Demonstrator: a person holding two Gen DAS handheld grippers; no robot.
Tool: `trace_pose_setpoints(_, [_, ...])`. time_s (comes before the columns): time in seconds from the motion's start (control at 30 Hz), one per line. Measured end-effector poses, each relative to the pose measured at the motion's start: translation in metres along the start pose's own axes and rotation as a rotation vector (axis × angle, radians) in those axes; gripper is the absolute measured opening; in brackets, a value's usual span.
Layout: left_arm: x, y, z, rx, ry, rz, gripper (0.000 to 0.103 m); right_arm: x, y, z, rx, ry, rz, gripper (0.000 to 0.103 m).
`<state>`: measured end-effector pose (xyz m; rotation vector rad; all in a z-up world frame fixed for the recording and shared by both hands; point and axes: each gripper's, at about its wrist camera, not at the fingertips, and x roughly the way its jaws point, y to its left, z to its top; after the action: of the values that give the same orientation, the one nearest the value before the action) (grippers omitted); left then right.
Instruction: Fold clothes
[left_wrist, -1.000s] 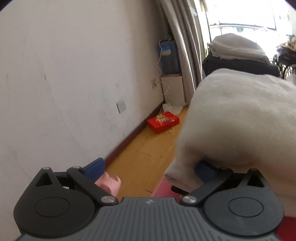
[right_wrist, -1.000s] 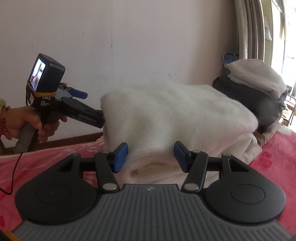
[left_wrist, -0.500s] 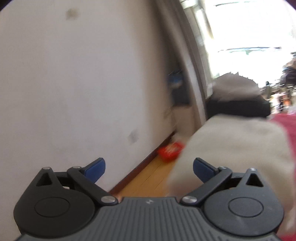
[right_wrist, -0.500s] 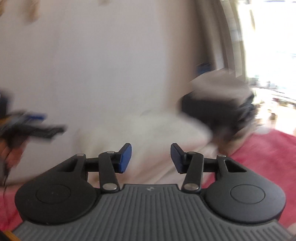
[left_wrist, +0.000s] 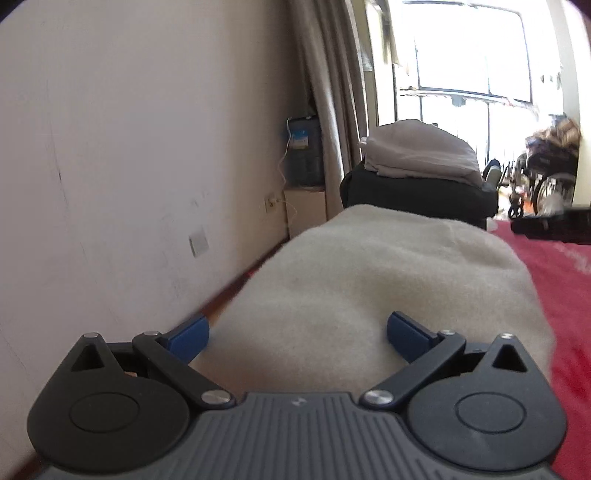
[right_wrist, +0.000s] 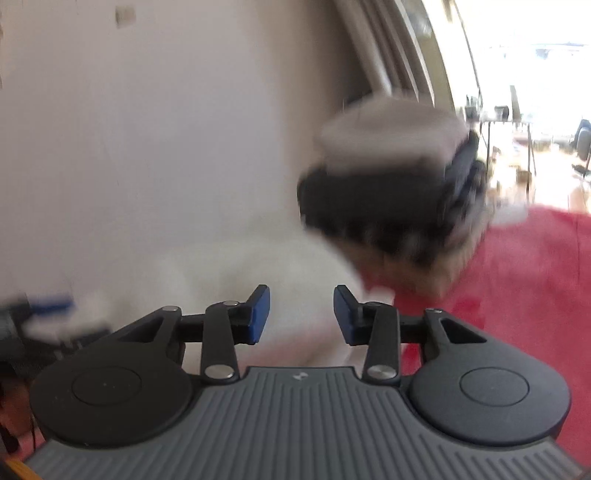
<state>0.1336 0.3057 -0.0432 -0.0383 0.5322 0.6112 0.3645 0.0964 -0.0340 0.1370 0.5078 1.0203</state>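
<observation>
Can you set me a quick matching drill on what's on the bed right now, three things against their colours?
Things:
1. fleece garment
2. bed cover
3. folded bundle at the far end, under the grey folded cloth

Colours:
A. black
B. cream white
C. red

Pairs: 1-B, 2-C, 3-A
</observation>
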Motion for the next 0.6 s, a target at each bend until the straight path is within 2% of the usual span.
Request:
trace_pose_setpoints(0.1, [-0.003, -0.002, -0.003, 0.005, -0.008, 0.003, 0.103, 0.019, -0.008, 0.011, 0.073, -0.016, 0.041, 0.038])
trace_pose_setpoints(0.17, [-0.005, -0.005, -0.004, 0.012, -0.012, 0.001, 0.103, 0.053, -0.019, 0.004, 0.125, 0.095, -0.004, 0.038])
trace_pose_setpoints(0.23, [-0.005, -0.006, -0.003, 0.016, -0.013, -0.003, 0.103, 0.065, -0.026, -0.003, 0.159, 0.136, -0.034, 0.038])
trace_pose_setpoints(0.4, [-0.016, -0.006, -0.006, 0.019, 0.000, 0.002, 0.103, 0.027, -0.013, 0.005, 0.101, 0.099, -0.132, 0.037])
trace_pose_setpoints(0.53, [-0.042, -0.015, -0.021, 0.086, -0.008, -0.018, 0.103, -0.023, 0.010, -0.008, 0.075, 0.039, -0.003, 0.037])
trace_pose_setpoints(0.6, [-0.052, -0.024, -0.029, 0.111, -0.009, -0.025, 0.103, -0.042, 0.027, -0.018, 0.003, 0.011, 0.064, 0.039])
